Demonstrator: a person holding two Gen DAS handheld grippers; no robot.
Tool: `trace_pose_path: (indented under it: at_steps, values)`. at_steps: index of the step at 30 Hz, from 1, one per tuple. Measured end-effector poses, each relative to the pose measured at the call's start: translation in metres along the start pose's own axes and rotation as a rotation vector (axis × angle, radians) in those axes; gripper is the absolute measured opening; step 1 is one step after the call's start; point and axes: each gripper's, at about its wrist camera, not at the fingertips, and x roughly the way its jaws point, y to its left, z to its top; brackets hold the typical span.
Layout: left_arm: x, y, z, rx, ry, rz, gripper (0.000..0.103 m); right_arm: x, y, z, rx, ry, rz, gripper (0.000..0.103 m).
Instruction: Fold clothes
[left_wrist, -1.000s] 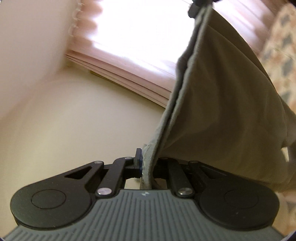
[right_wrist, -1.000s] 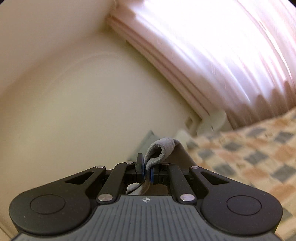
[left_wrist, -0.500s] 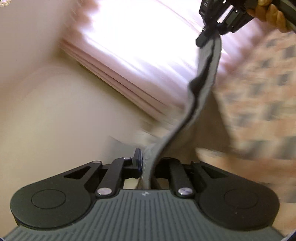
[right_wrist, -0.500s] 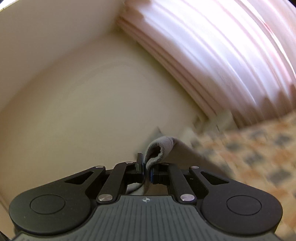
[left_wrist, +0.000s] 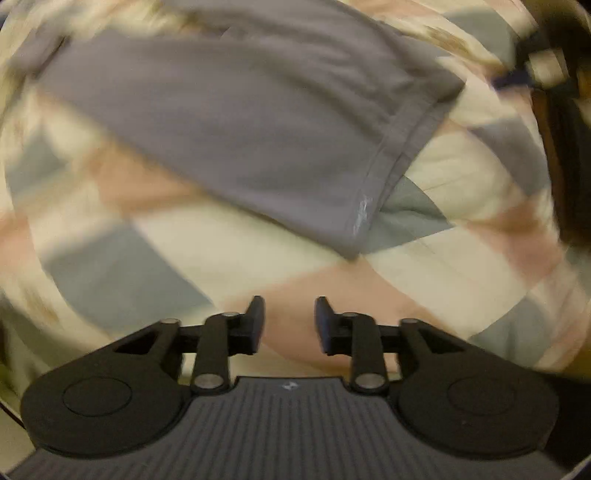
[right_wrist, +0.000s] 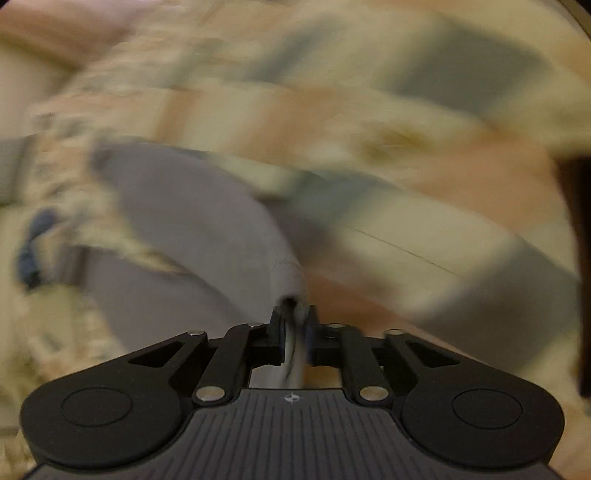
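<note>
A grey garment (left_wrist: 236, 122) lies spread on a checked quilt (left_wrist: 229, 243), its hemmed edge running down to a corner just ahead of my left gripper (left_wrist: 289, 317). That gripper is open, empty, and a little short of the corner. In the right wrist view the same grey garment (right_wrist: 192, 229) trails away to the left, blurred by motion. My right gripper (right_wrist: 294, 328) is shut on a fold of its edge, close above the quilt (right_wrist: 424, 236).
The quilt of cream, pink and grey-blue squares fills both views. A dark object (left_wrist: 565, 147) stands at the right edge of the left wrist view. A dark blue item (right_wrist: 35, 243) shows blurred at the far left of the right wrist view.
Both grippers have swung down from facing the wall and curtains to the quilt. The left gripper has let go of the grey garment, which now lies on the quilt. The right still holds it.
</note>
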Motion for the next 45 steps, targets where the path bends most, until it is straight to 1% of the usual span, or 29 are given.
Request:
trace_pose_path:
  at_steps: [2,3,4,6,7,9,11,12,14,15,17,18,19,20,21,22,25,27,30,32,35,38,40,42,44,45]
  values:
    - [0.002,0.026,-0.009,-0.161,-0.029,-0.049,0.039,0.013,-0.029,-0.002,0.01,0.008,-0.039,0.027]
    - [0.005,0.04,-0.014,-0.242,-0.055,-0.075,0.04,0.016,-0.039,-0.002,0.014,-0.003,-0.044,0.032]
    - [0.009,0.052,-0.016,-0.32,-0.081,-0.103,0.042,0.02,-0.046,-0.002,0.015,-0.011,-0.032,0.035]
    - [0.029,0.065,0.005,-0.457,-0.113,-0.163,0.047,0.028,-0.055,0.001,0.031,-0.019,0.032,0.045]
    - [0.043,0.07,0.011,-0.533,-0.119,-0.197,0.047,0.033,-0.059,0.003,0.042,-0.021,0.07,0.044]
    - [0.067,0.075,0.011,-0.662,-0.128,-0.272,0.047,0.041,-0.065,0.007,0.066,-0.029,0.14,0.046]
    - [0.098,0.075,0.013,-0.764,-0.136,-0.333,0.052,0.046,-0.068,0.011,0.094,-0.05,0.186,0.051]
    - [0.114,0.074,0.014,-0.81,-0.144,-0.362,0.054,0.053,-0.07,0.014,0.102,-0.063,0.199,0.051]
    - [0.13,0.074,0.008,-0.901,-0.169,-0.41,0.061,0.065,-0.074,0.02,0.113,-0.091,0.226,0.053]
    - [0.138,0.074,0.005,-0.944,-0.182,-0.433,0.064,0.073,-0.075,0.023,0.113,-0.099,0.231,0.058]
    - [0.15,0.073,0.001,-1.006,-0.203,-0.472,0.061,0.083,-0.072,0.026,0.105,-0.098,0.228,0.058]
    - [0.152,0.072,0.001,-0.999,-0.197,-0.478,0.044,0.083,-0.07,0.026,0.094,-0.097,0.223,0.053]
    - [0.153,0.07,0.003,-0.974,-0.184,-0.488,0.014,0.083,-0.068,0.026,0.083,-0.096,0.218,0.047]
    - [0.154,0.066,0.006,-0.932,-0.167,-0.49,0.002,0.083,-0.066,0.026,0.072,-0.095,0.212,0.025]
    - [0.151,0.061,0.009,-0.878,-0.164,-0.467,0.001,0.083,-0.064,0.026,0.062,-0.093,0.207,0.006]
    - [0.147,0.057,0.012,-0.829,-0.164,-0.448,0.0,0.083,-0.062,0.026,0.051,-0.092,0.202,0.006]
    - [0.12,0.044,0.016,-0.715,-0.194,-0.428,0.001,0.083,-0.056,0.025,0.018,-0.088,0.186,0.004]
    - [0.103,0.029,0.018,-0.611,-0.209,-0.406,0.001,0.071,-0.058,0.024,0.008,-0.089,0.179,0.004]
    - [0.091,-0.003,0.015,-0.462,-0.189,-0.391,0.001,0.048,-0.063,0.023,-0.023,-0.097,0.151,0.003]
    - [0.094,-0.026,0.01,-0.41,-0.159,-0.414,0.001,0.036,-0.068,0.022,-0.032,-0.107,0.112,0.003]
    - [0.093,-0.049,0.0,-0.321,-0.103,-0.451,0.001,0.021,-0.082,0.019,-0.04,-0.107,0.04,0.003]
    - [0.092,-0.07,-0.008,-0.222,-0.065,-0.475,0.001,0.007,-0.101,0.012,-0.051,-0.1,-0.038,0.003]
    - [0.09,-0.085,-0.014,-0.174,-0.029,-0.525,0.001,-0.001,-0.114,0.006,-0.05,-0.091,-0.078,0.003]
    - [0.09,-0.101,-0.019,-0.119,-0.009,-0.552,0.001,-0.01,-0.128,0.0,-0.061,-0.089,-0.136,0.003]
    - [0.095,-0.116,-0.025,-0.056,0.014,-0.557,0.001,-0.018,-0.142,-0.005,-0.056,-0.086,-0.17,0.003]
    - [0.105,-0.121,-0.026,-0.044,0.038,-0.536,0.002,-0.021,-0.149,-0.007,-0.05,-0.087,-0.175,0.004]
